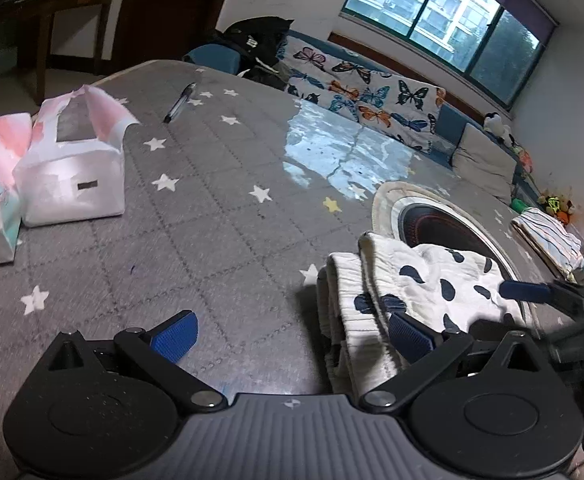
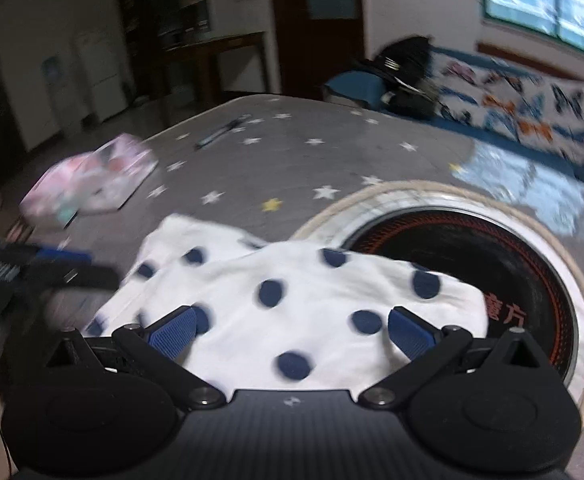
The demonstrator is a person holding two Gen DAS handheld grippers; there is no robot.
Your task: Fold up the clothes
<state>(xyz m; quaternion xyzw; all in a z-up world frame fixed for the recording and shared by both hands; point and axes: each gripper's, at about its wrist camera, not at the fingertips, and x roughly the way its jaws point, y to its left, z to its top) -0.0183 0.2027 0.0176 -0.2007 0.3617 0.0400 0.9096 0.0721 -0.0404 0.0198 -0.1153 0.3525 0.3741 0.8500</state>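
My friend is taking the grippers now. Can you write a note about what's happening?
Left gripper: open, empty, low over the grey star table cover, just left of the spotted garment.
Right gripper: open, empty, right above the garment.
The white, dark-spotted garment lies bunched, partly over the round burner.
Done: a striped garment lies folded at the table's far right.
Left: grip the spotted one, spread it flat, fold it.
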